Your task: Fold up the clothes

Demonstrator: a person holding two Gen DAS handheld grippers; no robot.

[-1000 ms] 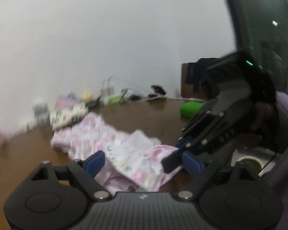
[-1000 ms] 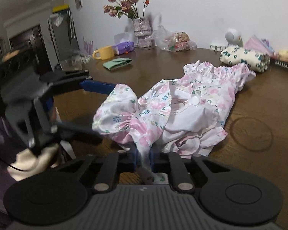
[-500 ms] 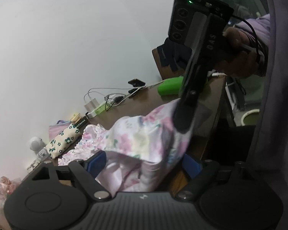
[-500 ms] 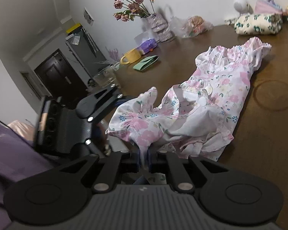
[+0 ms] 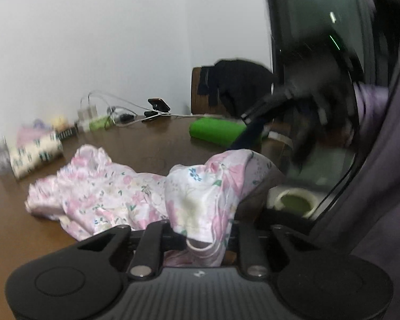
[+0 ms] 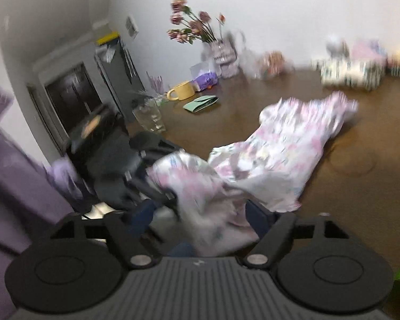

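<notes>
Closing on floral garment (image 5: 200, 202), left hand-held gripper (image 5: 204, 240); right hand-held gripper (image 6: 200, 221) opening, fabric between; vase (image 6: 222, 56) holding flowers (image 6: 192, 24).

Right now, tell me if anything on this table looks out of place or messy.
The floral garment lies crumpled and bunched on the brown table, its near end drooping past the table edge. The left claw is closing on that end. The right claw is opening with cloth still between its fingers.
</notes>
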